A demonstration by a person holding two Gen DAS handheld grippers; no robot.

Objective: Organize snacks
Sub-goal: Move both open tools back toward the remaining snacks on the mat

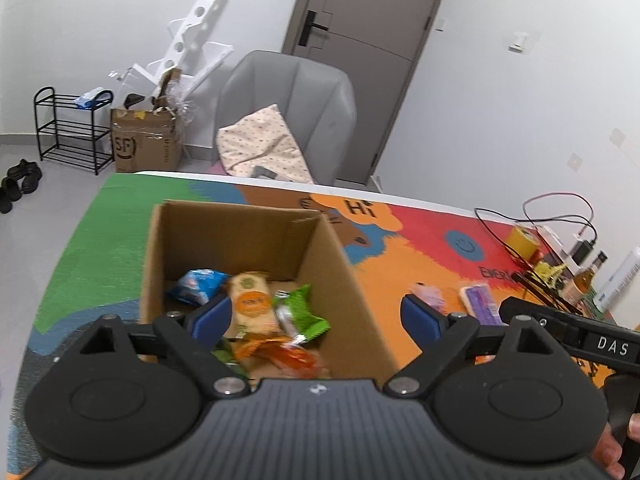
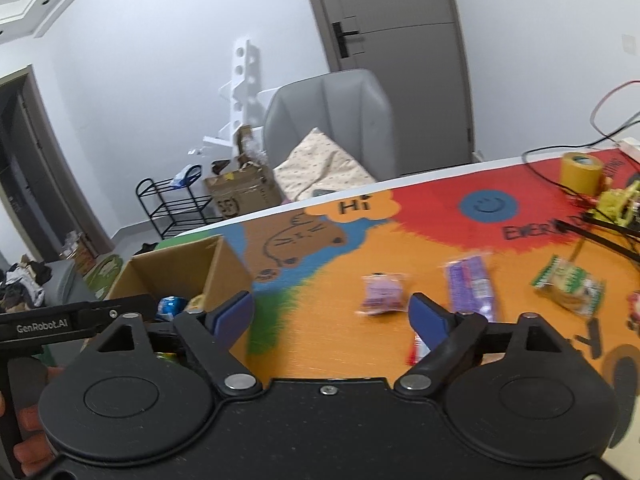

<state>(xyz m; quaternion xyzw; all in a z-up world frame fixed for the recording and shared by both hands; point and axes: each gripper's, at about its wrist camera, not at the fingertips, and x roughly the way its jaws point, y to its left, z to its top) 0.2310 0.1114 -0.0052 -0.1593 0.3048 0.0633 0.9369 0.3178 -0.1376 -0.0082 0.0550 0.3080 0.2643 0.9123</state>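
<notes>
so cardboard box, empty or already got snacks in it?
Partly filled. The cardboard box holds several packets, including a blue packet and green packet.

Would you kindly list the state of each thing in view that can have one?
cardboard box: open at the top, upright, several snack packets inside.
left gripper: fingers apart, nothing between the pads, above the box.
right gripper: fingers apart, holding nothing.
small purple packet: lying on the mat, outside the box.
long purple packet: lying flat on the mat.
green packet: lying on the mat, sealed.
door: closed.
</notes>
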